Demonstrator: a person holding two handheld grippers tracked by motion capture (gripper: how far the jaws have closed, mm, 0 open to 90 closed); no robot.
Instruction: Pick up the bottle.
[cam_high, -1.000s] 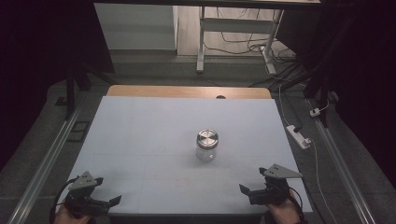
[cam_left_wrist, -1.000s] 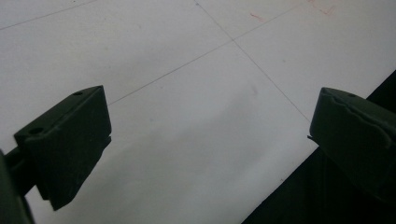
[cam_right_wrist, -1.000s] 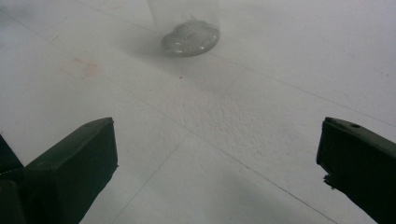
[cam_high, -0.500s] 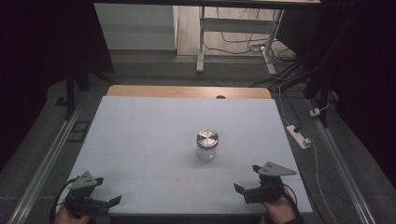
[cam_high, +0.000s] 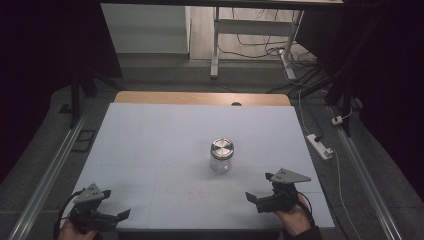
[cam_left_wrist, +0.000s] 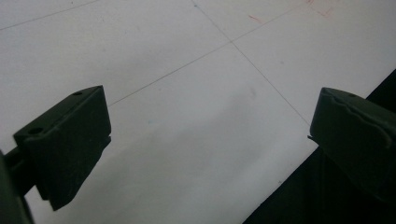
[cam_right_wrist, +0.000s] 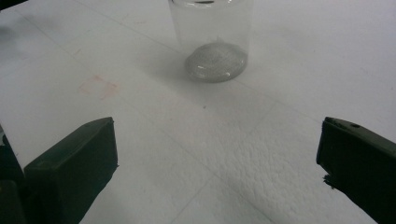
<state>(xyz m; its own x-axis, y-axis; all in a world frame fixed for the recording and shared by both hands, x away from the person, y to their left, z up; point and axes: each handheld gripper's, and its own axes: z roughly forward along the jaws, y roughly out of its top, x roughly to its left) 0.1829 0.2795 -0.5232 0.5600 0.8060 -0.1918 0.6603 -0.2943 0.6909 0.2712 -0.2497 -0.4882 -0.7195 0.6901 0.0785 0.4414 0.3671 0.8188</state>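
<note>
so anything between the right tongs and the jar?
Nothing visible. Bare white table lies between the right tongs and the jar. In the right gripper view the jaws stand wide apart with the jar straight ahead.

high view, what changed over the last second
The right gripper has slid left and a little forward across the table, toward the jar, jaws open and empty. The left gripper and the jar stayed put; nothing was grasped.
</note>
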